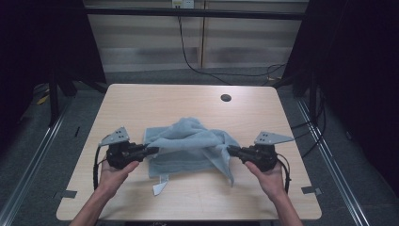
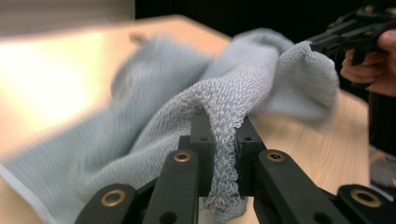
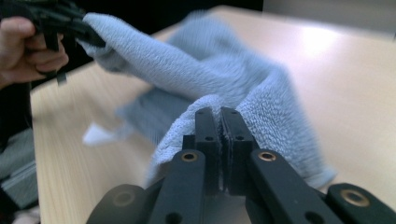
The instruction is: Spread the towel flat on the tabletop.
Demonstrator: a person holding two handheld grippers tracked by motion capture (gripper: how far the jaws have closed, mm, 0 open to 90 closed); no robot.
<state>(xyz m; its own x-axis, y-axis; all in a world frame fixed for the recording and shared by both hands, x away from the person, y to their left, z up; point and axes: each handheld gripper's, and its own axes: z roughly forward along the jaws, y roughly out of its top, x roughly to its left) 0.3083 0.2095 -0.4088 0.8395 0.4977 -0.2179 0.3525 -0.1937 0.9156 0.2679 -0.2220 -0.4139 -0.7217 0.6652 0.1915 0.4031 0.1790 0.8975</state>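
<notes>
Nearest the person, two hands come in from the bottom of the high view, each wrapped round a claw. Left claw clamped shut on the towel's left edge; in the left gripper view a fold of grey terry sits pinched between the black jaws, hanging down past them. Right claw likewise closed tight on the right edge, jaws pressed together with only a thin line of cloth between them in the right gripper view. Gripped at opposite sides so the cloth can be raised and drawn out between the two hands, probably for spreading or folding. Middle of the towel lifted into a loose ridge between the claws, lower part resting on the wooden surface near its centre, one corner drooping toward the near edge below the right claw. Held low and roughly level, likely to keep the span even and stop the slack from bunching.

Just in front of the towel, a small white tag lies flat on the surface, attached at the hem; no print legible on it. Farther off, a dark round hole in the surface near the far edge. Beyond that, a black cable trailing down a pale wall. No brand, label or readable writing anywhere.
</notes>
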